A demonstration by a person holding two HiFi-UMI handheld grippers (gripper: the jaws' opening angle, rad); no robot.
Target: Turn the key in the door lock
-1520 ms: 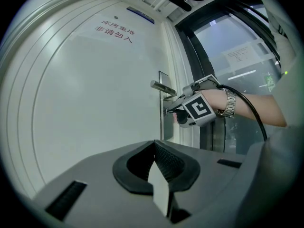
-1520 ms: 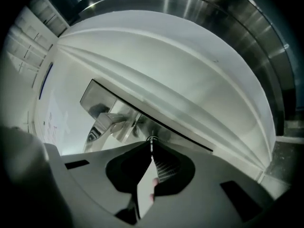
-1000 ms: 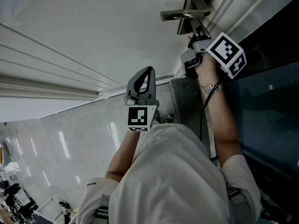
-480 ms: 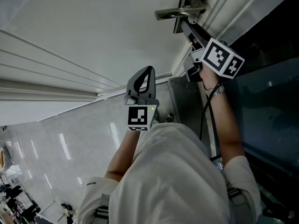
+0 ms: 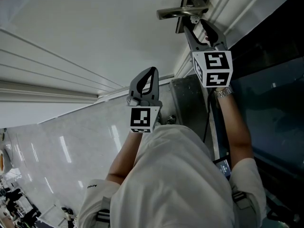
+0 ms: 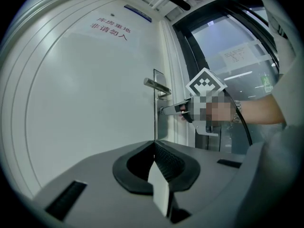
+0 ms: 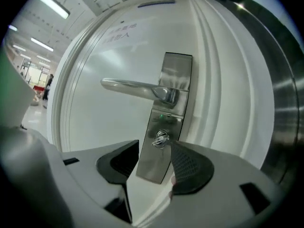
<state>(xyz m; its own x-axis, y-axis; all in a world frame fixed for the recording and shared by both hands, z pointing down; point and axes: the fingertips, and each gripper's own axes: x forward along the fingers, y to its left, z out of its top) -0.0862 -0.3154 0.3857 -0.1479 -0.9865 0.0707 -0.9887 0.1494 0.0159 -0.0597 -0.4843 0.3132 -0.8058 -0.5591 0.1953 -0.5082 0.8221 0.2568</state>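
The right gripper (image 7: 156, 147) had just been opening its jaws and stood released, wide apart. The key (image 7: 160, 139) was in the gap near the tips, and neither pad touched it. The left gripper (image 6: 153, 145) hung clenched on nothing, well back from the door (image 7: 99, 46).

The key sat in the lock low on the steel plate (image 7: 156, 167), under the handle (image 7: 133, 88). It looked small, thin, stiff and slick, likely to slip from a loose pinch. The flat head seemed the place to grip, with the pads square on both faces and the turn made about the shaft without bending it.

The handle jutted just above and could foul a jaw during a roll. The dark frame (image 7: 280, 94) ran near on the right.
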